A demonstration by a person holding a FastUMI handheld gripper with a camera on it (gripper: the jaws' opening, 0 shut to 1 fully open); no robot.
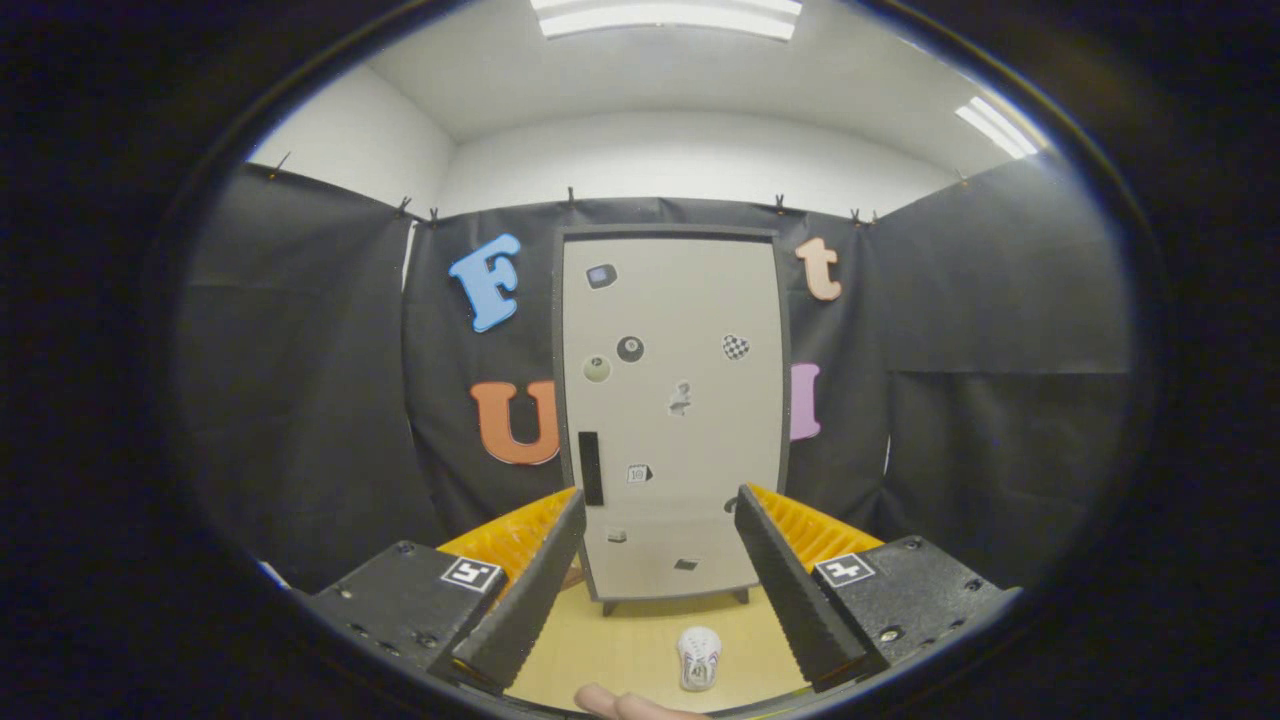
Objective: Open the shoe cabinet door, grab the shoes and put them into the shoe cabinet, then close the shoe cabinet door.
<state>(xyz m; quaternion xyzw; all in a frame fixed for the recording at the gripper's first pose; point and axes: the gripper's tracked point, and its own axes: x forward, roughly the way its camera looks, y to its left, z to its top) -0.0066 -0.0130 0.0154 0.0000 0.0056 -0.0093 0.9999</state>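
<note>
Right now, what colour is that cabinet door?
Pale beige, dotted with small stickers, dark handle; cabinet door shows best in the gripper view, beyond the open gripper.

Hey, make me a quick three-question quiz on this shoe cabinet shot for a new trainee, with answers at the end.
1. True or false: the cabinet door is open.
2. Where does the shoe lie? A) inside the cabinet B) on the wooden floor between the fingers C) on top of the cabinet
3. Fill in: the gripper is ___, holding nothing.

Key: 1 false, it is shut. 2 B, in front of the cabinet. 3 open.
</note>
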